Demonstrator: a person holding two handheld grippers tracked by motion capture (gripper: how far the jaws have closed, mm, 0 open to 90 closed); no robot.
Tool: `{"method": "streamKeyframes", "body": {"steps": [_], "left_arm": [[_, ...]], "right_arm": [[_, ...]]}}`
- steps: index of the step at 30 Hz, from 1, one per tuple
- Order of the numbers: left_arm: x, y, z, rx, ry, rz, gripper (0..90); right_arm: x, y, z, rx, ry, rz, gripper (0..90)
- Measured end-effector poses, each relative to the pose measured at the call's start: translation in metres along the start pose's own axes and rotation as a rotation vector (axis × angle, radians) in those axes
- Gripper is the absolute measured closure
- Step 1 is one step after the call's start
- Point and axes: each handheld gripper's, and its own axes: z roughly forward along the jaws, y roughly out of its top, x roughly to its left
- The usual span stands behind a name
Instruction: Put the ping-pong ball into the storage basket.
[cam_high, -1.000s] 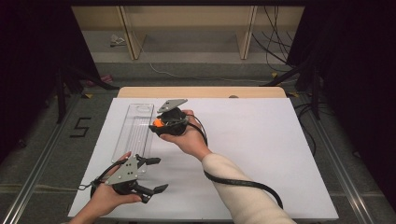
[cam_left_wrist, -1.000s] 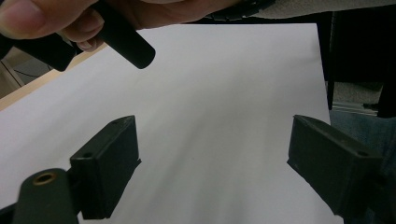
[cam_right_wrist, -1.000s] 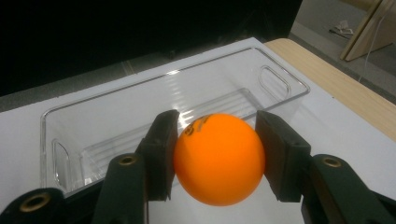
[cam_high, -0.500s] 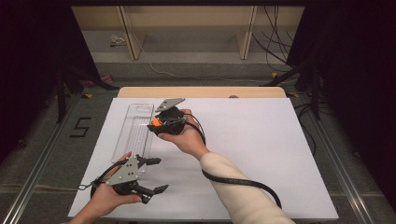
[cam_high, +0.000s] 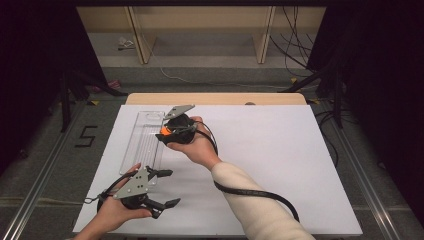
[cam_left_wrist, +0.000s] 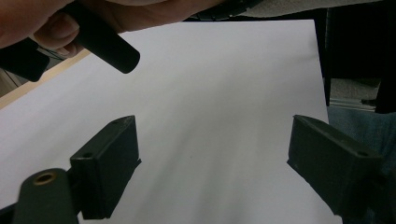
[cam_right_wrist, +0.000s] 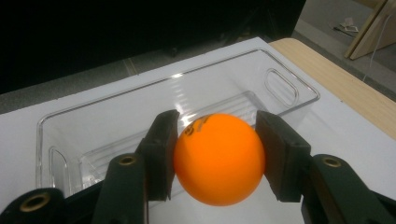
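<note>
Looks like a lab or recording studio setup: white table (cam_high: 280, 165) ringed by black curtains (cam_high: 385, 55), loose cables (cam_high: 295, 45) on the grey floor at upper right, a taped "5" (cam_high: 86, 136) on the floor at left, bare wooden frame (cam_high: 200, 30) up top.

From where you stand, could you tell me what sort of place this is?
Most likely a lab recording station, not a home or shop: a white-topped table ringed by dark curtains, loose cables on the floor behind it, and a person working hand-held grippers over a clear plastic tray.
</note>
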Motion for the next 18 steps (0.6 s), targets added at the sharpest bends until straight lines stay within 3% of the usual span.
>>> {"method": "streamKeyframes", "body": {"steps": [18], "left_arm": [[-0.001, 0.000, 0.000, 0.002, -0.004, 0.006, 15.8]], "right_arm": [[0.000, 0.006, 0.011, 0.013, 0.008, -0.005, 51.4]]}}
